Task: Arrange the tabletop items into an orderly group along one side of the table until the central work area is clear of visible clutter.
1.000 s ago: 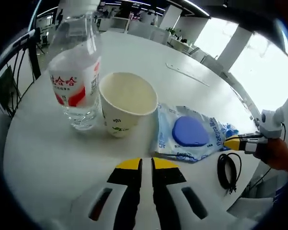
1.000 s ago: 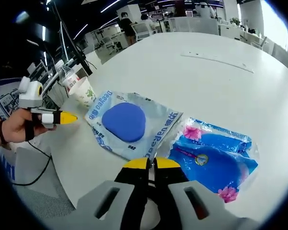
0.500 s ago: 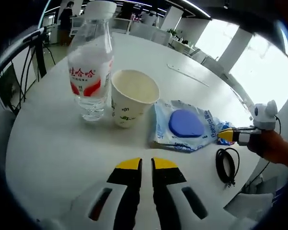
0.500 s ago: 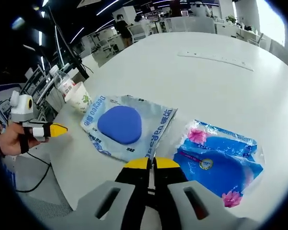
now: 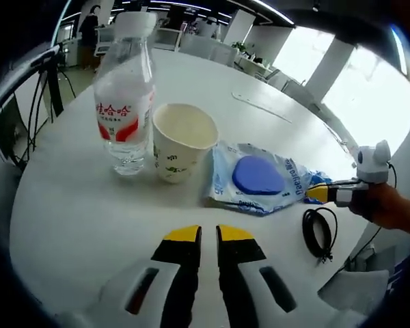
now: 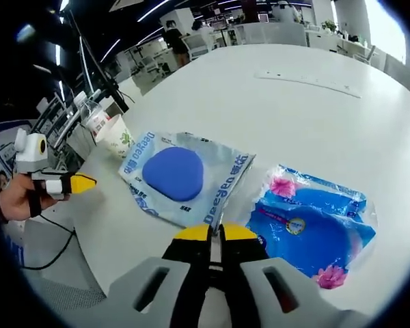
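Both my fingers nearly closed, empty. Bottle [image 5: 125,102], cup [image 5: 181,140], wipes pack [image 5: 260,179] lined along bench [image 5: 75,219] edge, freeing centre.

The tabletop [image 5: 68,205] is smooth, matt white. The bottle [image 5: 125,102] is clear, glossy plastic with a printed film label and a white plastic cap. The cup [image 5: 182,140] beside it is matt paper, cream inside. The pouch [image 5: 256,184] is shiny, crinkled plastic film over a matt blue pad. The second pouch [image 6: 314,225] near the tabletop's edge is glossy blue film. The cable [image 5: 319,234] looks like black rubber.
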Tool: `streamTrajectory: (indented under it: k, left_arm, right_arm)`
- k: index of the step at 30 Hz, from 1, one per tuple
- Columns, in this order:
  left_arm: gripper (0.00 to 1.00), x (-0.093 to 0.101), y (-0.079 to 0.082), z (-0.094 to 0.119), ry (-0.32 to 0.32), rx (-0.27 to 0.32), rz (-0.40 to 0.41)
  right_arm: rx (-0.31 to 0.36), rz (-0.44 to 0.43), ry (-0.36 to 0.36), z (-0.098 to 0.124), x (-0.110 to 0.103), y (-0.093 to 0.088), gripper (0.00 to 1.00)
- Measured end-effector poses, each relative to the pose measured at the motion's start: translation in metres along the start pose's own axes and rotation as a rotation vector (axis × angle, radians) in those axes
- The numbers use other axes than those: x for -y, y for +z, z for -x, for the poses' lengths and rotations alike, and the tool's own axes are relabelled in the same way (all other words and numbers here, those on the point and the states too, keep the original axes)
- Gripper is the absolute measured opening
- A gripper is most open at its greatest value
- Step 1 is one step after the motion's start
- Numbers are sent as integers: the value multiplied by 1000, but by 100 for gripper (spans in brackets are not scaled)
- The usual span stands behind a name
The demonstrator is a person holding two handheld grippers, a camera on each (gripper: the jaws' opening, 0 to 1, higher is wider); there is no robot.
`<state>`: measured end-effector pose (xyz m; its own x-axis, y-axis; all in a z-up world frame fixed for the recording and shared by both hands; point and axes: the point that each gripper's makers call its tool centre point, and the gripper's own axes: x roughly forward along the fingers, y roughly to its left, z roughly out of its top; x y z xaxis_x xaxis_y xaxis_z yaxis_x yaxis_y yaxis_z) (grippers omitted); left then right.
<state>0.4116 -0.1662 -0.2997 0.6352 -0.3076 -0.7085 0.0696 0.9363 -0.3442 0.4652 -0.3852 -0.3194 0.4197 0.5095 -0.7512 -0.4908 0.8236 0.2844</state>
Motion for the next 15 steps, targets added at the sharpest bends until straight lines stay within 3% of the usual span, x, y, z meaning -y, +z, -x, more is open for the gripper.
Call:
streamTrajectory:
  k: [4, 15]
  left_arm:
    - [7, 0, 0, 2, -2, 7, -9]
    - [7, 2, -5, 12, -1, 17, -6]
  right_arm:
    - [-18, -26, 8, 1, -1, -10, 11]
    - [17, -15, -36, 30, 11, -25, 9]
